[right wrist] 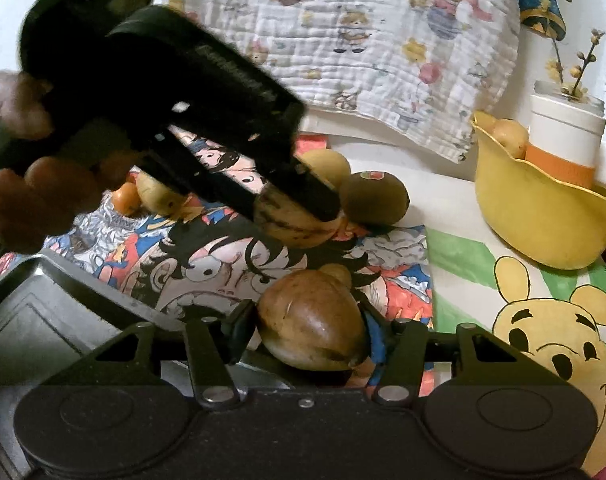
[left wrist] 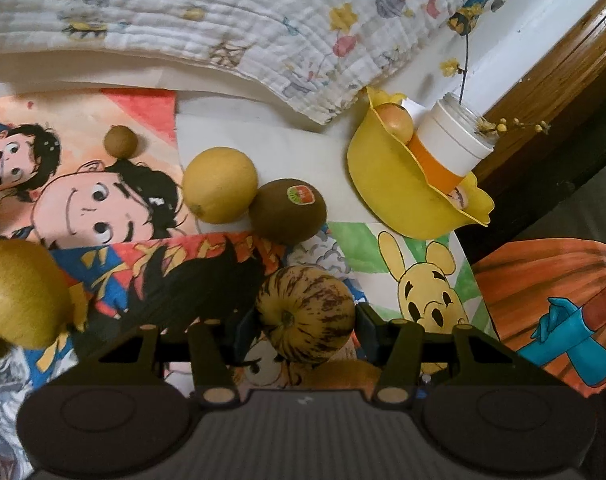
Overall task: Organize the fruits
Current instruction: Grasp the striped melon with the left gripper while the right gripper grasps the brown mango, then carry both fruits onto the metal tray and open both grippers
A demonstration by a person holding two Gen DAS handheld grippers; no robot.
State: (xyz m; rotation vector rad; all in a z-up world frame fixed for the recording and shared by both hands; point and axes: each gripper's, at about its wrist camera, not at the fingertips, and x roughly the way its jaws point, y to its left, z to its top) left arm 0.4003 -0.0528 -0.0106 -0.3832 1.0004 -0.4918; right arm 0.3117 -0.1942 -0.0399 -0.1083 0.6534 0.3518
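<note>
My left gripper (left wrist: pixel 305 320) is shut on a yellow fruit with brown stripes (left wrist: pixel 307 312), held above the cartoon mats. The right wrist view shows that same left gripper (right wrist: pixel 299 216) in a hand, the striped fruit (right wrist: pixel 291 224) between its fingers. My right gripper (right wrist: pixel 311 332) is shut on a smooth brown fruit (right wrist: pixel 311 320), low by the corner of a metal tray (right wrist: pixel 43 312). On the table lie a round yellow citrus (left wrist: pixel 219 184), a kiwi with a sticker (left wrist: pixel 287 208) and a small brown fruit (left wrist: pixel 120 142).
A yellow bowl (left wrist: pixel 403 192) at the right holds a pale fruit (left wrist: pixel 397 120) and a white cup with an orange band (left wrist: pixel 451 140). A large yellow fruit (left wrist: pixel 19 292) lies at the left. A quilted cloth (left wrist: pixel 223 20) hangs behind. The table's wooden edge (left wrist: pixel 563 80) runs at the right.
</note>
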